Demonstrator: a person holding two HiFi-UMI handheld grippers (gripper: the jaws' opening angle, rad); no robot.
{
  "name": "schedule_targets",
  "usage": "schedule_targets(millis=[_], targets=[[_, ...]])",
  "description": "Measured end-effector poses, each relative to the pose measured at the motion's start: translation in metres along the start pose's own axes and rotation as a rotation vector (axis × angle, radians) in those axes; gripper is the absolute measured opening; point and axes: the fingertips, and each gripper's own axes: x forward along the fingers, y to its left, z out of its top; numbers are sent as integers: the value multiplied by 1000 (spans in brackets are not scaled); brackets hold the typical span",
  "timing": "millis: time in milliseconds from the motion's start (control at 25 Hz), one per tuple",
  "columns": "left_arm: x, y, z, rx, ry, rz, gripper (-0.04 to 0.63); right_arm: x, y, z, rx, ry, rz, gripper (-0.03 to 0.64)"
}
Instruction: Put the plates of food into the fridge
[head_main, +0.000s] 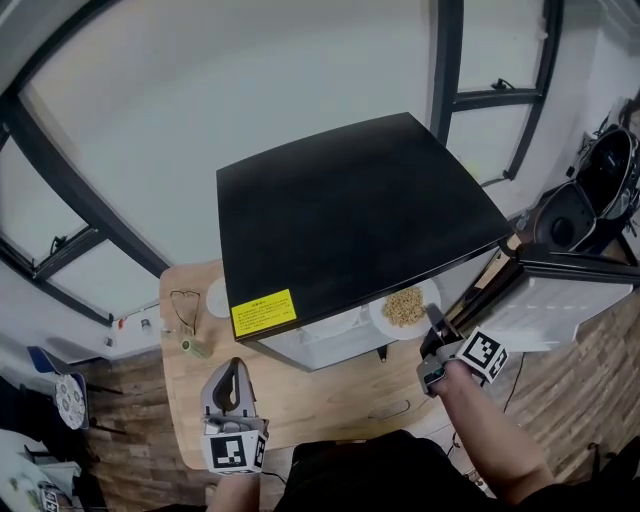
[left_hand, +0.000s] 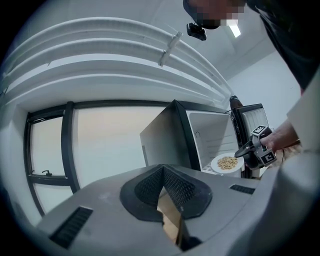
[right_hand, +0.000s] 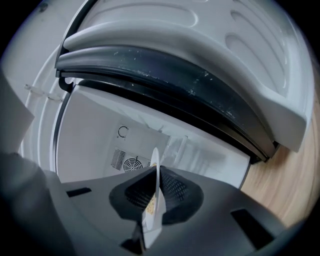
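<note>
A white plate of pale food (head_main: 405, 308) hangs at the mouth of the open black-topped fridge (head_main: 350, 210), under the front edge of its top. My right gripper (head_main: 435, 320) is shut on the plate's near rim. In the right gripper view the plate (right_hand: 156, 170) shows edge-on between the pads, before the white fridge interior (right_hand: 125, 145). The left gripper view shows the same plate (left_hand: 226, 163) and the right gripper (left_hand: 242, 151) at the opening. My left gripper (head_main: 234, 372) hovers over the wooden table (head_main: 300, 400), shut and empty. A second white plate (head_main: 217, 297) lies left of the fridge.
The fridge door (head_main: 560, 290) stands swung open to the right. A wire-like item (head_main: 185, 308) and a small greenish object (head_main: 193, 347) lie on the table's left part. A dark round cooker (head_main: 570, 215) stands at the far right. Windows run behind the table.
</note>
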Motion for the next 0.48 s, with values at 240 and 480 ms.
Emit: schedule_targets(millis=[240,480], targets=[[8,-1,-11,24,31,-2,4,25,9,7,-72,-5,-14,32],[17,-2,-19,2,59,-8,5,45,9,17,-119,-12,-57,34]])
